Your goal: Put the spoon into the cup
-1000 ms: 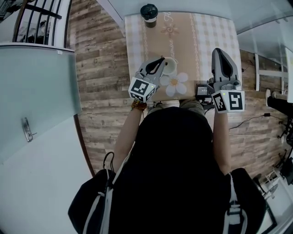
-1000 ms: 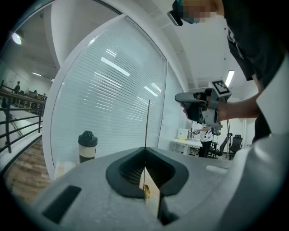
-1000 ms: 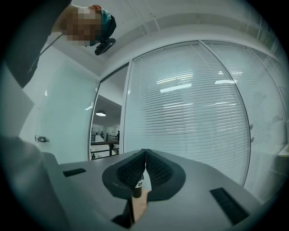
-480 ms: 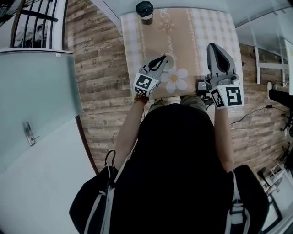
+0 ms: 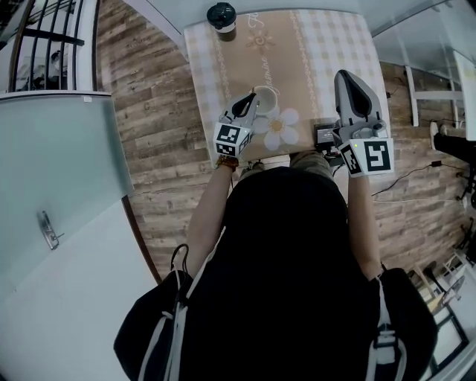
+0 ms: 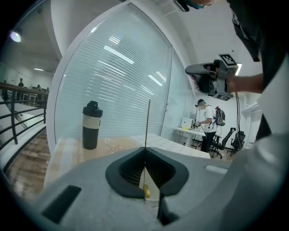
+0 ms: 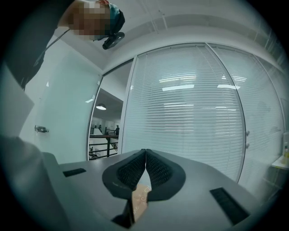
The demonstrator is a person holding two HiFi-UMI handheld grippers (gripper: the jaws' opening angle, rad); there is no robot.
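Observation:
A white cup stands on the checked tablecloth near the table's front edge. My left gripper is right beside the cup's left rim. In the left gripper view that gripper is shut on a thin spoon, seen edge-on. Its handle sticks up past the jaw tips, and a gold bit shows lower between the jaws, over something white. My right gripper hovers over the table's right side, shut with nothing in it; its pads meet. It also shows as the right gripper in the left gripper view.
A dark tumbler with a pale band stands at the table's far left corner, also seen as the tumbler. A daisy-shaped mat lies just right of the cup. A small black box sits at the front edge. Railing and glass walls surround.
The left gripper has turned a little and edged closer to the cup's left rim. The head view has drifted. The right gripper has stayed shut in about the same place.

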